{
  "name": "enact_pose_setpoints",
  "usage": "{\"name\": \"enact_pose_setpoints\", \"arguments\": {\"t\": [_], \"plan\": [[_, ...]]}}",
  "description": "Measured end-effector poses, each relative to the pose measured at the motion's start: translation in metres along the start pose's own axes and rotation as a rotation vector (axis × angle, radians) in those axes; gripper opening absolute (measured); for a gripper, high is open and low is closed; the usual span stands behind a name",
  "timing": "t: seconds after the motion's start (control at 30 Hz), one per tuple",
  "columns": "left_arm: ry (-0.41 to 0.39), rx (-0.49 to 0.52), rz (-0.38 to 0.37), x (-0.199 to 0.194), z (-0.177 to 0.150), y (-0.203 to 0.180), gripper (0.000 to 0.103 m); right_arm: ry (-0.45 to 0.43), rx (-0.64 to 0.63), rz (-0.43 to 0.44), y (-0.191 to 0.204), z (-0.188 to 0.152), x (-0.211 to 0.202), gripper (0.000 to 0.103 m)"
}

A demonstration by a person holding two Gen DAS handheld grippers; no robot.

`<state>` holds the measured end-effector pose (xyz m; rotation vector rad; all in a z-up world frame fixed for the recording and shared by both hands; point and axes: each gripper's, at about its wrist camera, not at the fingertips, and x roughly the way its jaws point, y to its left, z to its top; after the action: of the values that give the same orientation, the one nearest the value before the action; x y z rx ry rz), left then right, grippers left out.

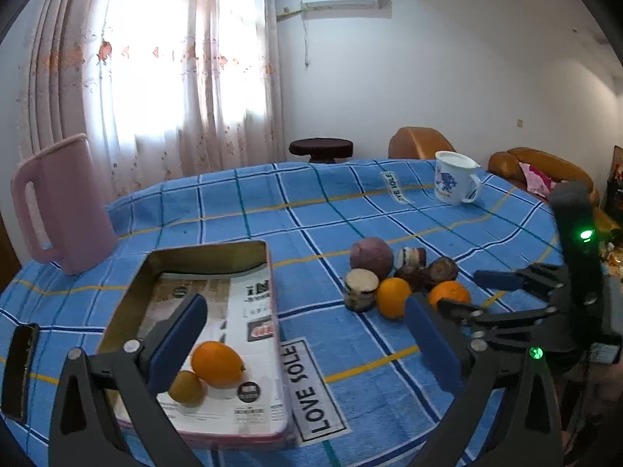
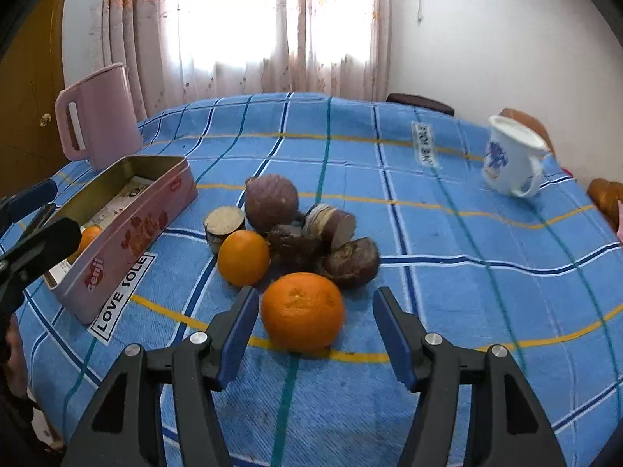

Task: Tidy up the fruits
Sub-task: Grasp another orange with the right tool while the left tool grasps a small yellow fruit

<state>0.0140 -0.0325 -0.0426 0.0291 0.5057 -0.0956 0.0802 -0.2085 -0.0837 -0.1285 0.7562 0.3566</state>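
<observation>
Straddling the nearest orange (image 2: 303,311) with right gripper (image 2: 315,334) fingers spread, clear of both pads, left gripper (image 1: 300,342) spread wide over the tin (image 1: 268,272).

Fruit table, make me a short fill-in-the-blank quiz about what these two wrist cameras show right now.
1. The right gripper stands open around an ____.
2. The pink tin already holds ____ fruits.
3. The white mug has a ____ pattern.
4. The pitcher by the curtain is ____.

Missing words: orange; two; blue; pink
</observation>
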Motion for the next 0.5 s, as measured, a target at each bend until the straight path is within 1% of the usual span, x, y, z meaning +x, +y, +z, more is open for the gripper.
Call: {"name": "enact_pose_setpoints", "arguments": {"t": [0.1, 0.13, 0.17, 0.3, 0.5], "plan": [[0.010, 0.004, 0.005, 0.002, -0.002, -0.002, 0.103, 0.030, 0.030, 0.044, -0.004, -0.002, 0.008, 0.062], [0.013, 0.003, 0.001, 0.003, -0.002, -0.003, 0.103, 0.028, 0.044, 0.062, -0.008, -0.003, 0.008, 0.058], [0.015, 0.001, -0.009, 0.003, -0.003, -0.005, 0.103, 0.030, 0.054, 0.073, -0.010, -0.003, 0.008, 0.049], [0.024, 0.032, -0.034, 0.004, -0.004, -0.018, 0.103, -0.008, 0.074, 0.086, -0.016, -0.008, -0.004, 0.049], [0.056, 0.082, -0.087, 0.010, -0.006, -0.045, 0.103, -0.070, 0.101, 0.027, -0.032, -0.019, -0.030, 0.049]]}}
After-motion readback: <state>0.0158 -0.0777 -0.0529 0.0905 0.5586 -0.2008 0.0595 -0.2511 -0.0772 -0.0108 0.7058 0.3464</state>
